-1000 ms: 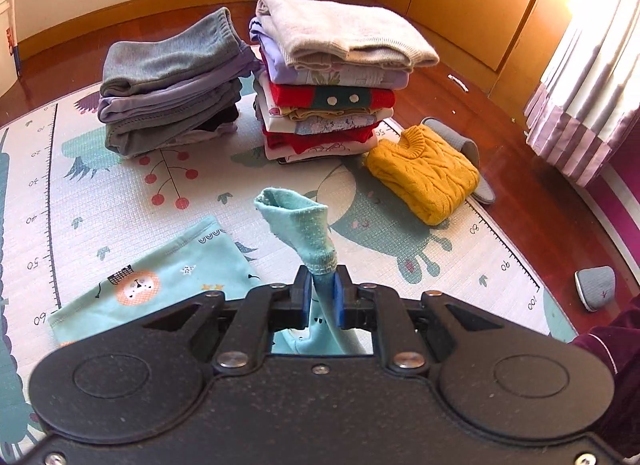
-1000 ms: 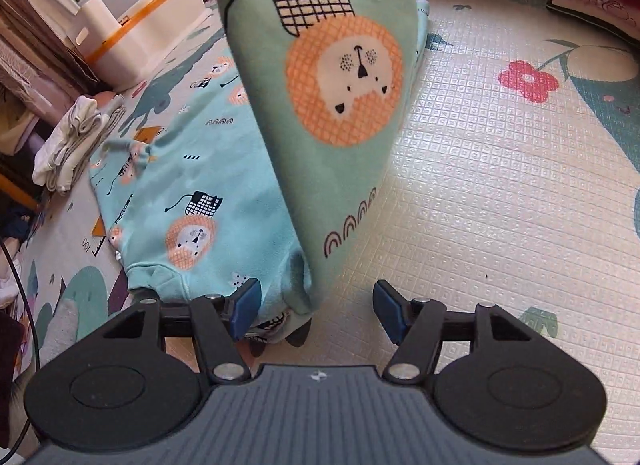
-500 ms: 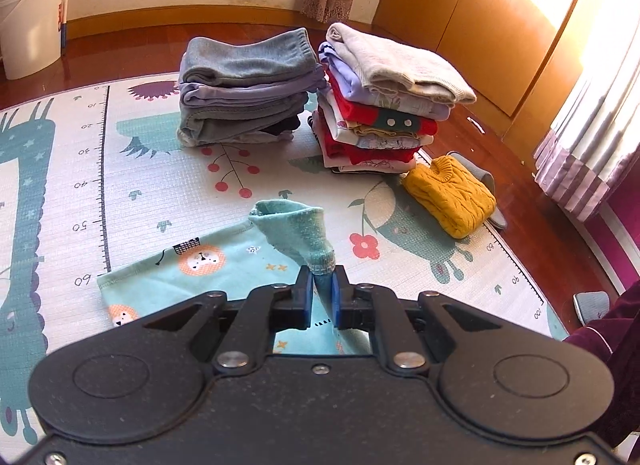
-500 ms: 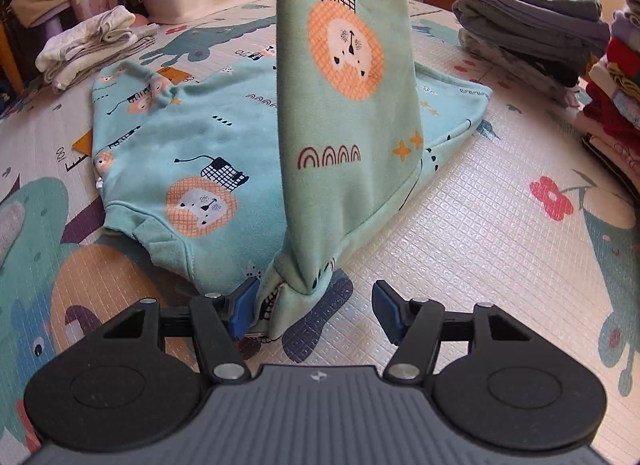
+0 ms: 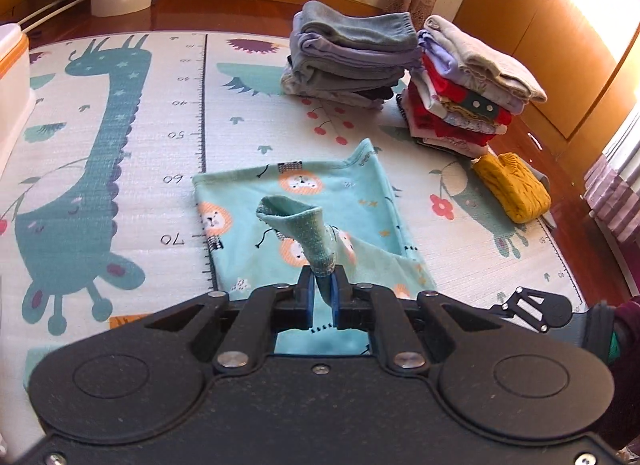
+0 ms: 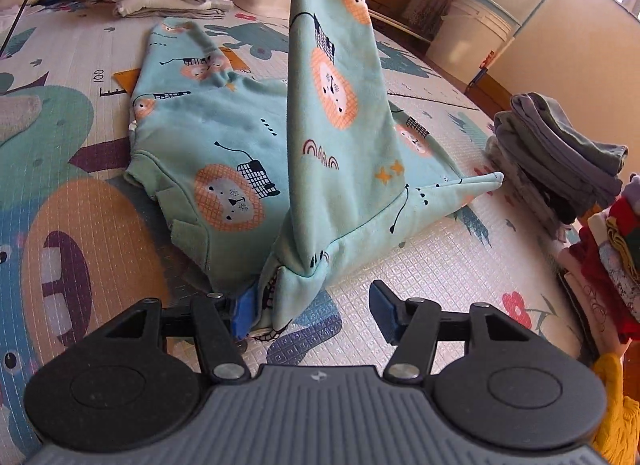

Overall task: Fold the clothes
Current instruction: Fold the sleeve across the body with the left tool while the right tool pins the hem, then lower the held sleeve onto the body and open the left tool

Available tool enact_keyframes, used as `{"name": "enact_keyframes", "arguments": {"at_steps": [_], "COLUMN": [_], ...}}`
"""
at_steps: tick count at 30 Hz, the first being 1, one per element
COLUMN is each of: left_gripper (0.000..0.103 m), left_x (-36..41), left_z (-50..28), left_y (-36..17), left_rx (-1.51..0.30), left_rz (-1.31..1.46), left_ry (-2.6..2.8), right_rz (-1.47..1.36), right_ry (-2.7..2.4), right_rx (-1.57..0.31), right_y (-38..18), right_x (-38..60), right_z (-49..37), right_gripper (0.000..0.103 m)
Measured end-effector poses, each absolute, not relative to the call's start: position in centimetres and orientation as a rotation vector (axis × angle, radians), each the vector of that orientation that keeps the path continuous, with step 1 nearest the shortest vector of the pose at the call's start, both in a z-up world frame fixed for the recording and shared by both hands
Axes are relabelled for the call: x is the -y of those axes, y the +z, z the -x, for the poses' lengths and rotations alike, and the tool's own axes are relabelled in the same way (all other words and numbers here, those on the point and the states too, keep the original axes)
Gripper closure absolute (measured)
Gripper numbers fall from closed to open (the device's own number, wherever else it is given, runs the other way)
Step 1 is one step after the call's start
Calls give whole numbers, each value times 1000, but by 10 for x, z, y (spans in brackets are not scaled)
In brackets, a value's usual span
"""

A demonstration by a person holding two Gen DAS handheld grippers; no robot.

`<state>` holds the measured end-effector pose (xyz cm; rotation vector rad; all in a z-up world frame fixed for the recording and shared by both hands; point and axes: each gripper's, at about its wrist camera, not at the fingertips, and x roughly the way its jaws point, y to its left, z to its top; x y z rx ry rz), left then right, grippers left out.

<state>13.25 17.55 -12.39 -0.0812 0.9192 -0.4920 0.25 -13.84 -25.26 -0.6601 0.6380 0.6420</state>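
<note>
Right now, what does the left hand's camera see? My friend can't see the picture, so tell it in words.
The left gripper is shut on the cuff of a mint green lion-print shirt that lies on a play mat with a giraffe picture. Behind it stand two stacks of folded clothes, with a yellow sweater beside them.
</note>
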Motion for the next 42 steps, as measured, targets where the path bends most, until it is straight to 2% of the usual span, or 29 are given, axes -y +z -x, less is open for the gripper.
{"name": "enact_keyframes", "arguments": {"at_steps": [10,15,22,27,29,31,34,36,38,42], "left_gripper": [96,96,96,96,96,96,96,96,96,96], "left_x": [-202,-202,-203,-212,-216,-216,-213,-213,-214,-216], "left_z": [-113,-112,-117,-113,-112,-110,-107,-106,-105,-103], "left_y": [-199,-212,-214,-209,-209,-210,-211,-210,-210,-211], "left_rx": [-1019,-1011,-971,-931,-927,-929,-932,-926,-922,-919], "left_rz": [-14,-54,-77,-27,-8,2,-12,-10,1,13], "left_ry": [-392,-384,-410,-397,-379,-376,-394,-402,-399,-395], "right_rz": [783,840,880,693,616,655,845,850,849,743], "right_ry": [714,792,960,993,1005,1069,1111,1114,1100,1088], "right_rx": [-555,-523,-517,-609,-700,-765,-715,-734,-675,-633], "right_y": [-250,-249,-239,-226,-231,-242,-256,-251,-239,-226], "right_x": [133,131,132,132,129,123,117,117,121,121], "right_z": [10,15,17,-11,-25,-27,-7,-8,-5,-10], "right_gripper": [49,58,58,52,52,51,48,51,53,50]}}
